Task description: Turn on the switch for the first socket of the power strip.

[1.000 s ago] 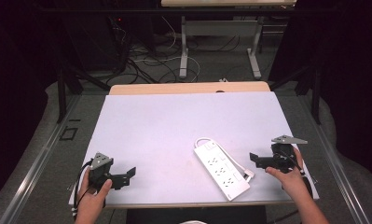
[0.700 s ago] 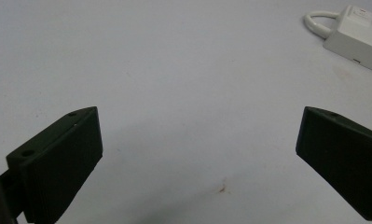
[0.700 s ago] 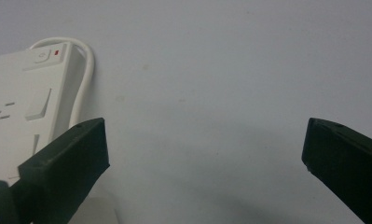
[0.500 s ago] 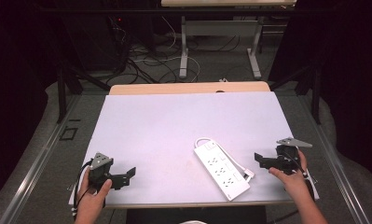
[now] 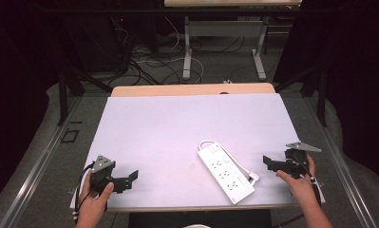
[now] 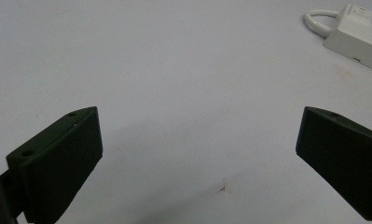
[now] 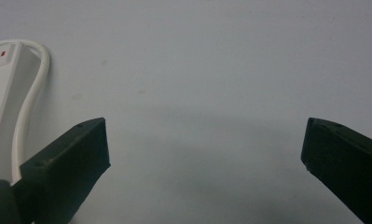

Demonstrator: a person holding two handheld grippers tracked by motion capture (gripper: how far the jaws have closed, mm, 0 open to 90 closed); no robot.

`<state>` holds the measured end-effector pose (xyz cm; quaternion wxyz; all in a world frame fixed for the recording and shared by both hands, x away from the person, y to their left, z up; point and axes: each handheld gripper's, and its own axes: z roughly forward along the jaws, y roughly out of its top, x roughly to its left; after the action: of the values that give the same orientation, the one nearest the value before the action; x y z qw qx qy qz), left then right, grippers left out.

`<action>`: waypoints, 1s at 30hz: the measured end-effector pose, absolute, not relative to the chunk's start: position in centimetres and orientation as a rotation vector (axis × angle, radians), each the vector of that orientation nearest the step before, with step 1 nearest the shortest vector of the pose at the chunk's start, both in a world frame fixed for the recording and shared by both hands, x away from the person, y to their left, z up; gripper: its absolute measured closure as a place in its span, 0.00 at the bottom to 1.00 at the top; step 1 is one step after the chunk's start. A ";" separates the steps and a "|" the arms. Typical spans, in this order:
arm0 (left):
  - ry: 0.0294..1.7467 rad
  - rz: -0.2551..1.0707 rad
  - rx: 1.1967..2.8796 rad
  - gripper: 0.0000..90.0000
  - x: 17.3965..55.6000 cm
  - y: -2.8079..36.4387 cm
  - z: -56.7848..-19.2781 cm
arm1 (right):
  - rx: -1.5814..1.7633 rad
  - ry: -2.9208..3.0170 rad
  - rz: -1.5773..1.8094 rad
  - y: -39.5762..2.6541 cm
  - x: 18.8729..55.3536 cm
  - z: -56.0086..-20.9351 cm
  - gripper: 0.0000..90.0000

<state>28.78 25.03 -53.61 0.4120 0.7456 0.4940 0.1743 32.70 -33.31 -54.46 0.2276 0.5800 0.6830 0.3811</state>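
A white power strip (image 5: pixel 226 172) lies at an angle on the white table (image 5: pixel 177 128), right of centre near the front edge, its cord looped along its right side. My left gripper (image 5: pixel 128 178) rests near the front left corner, open with nothing between its jaws; the strip's end (image 6: pixel 356 32) shows far off at the upper right of the left gripper view. To the right of the strip my right gripper (image 5: pixel 269 163) is held open and empty; the strip (image 7: pixel 2 93) and its cord (image 7: pixel 32 88) lie at the left edge of the right gripper view.
A wooden board (image 5: pixel 192 89) runs along the table's far edge. Beyond it stand table legs (image 5: pixel 187 47) and tangled cables (image 5: pixel 144 61) on the floor. Metal rails (image 5: pixel 30 175) flank the table on both sides.
My right gripper has drifted slightly right and toward the front edge, away from the power strip. The left gripper has stayed put.
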 end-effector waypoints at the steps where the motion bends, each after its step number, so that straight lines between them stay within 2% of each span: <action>1: 1.243 0.438 1.876 0.00 28.8 25.0 -53.6 | 1.608 1.875 1.051 -33.3 32.7 -54.5 0.00; 30: 1.251 0.447 1.871 0.00 28.7 25.3 -53.6 | 1.636 1.857 1.040 -33.4 32.9 -54.9 0.01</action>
<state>28.67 25.33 -53.61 0.4112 0.7433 0.4969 0.1777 32.89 -33.43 -54.87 0.2265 0.5936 0.6738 0.3773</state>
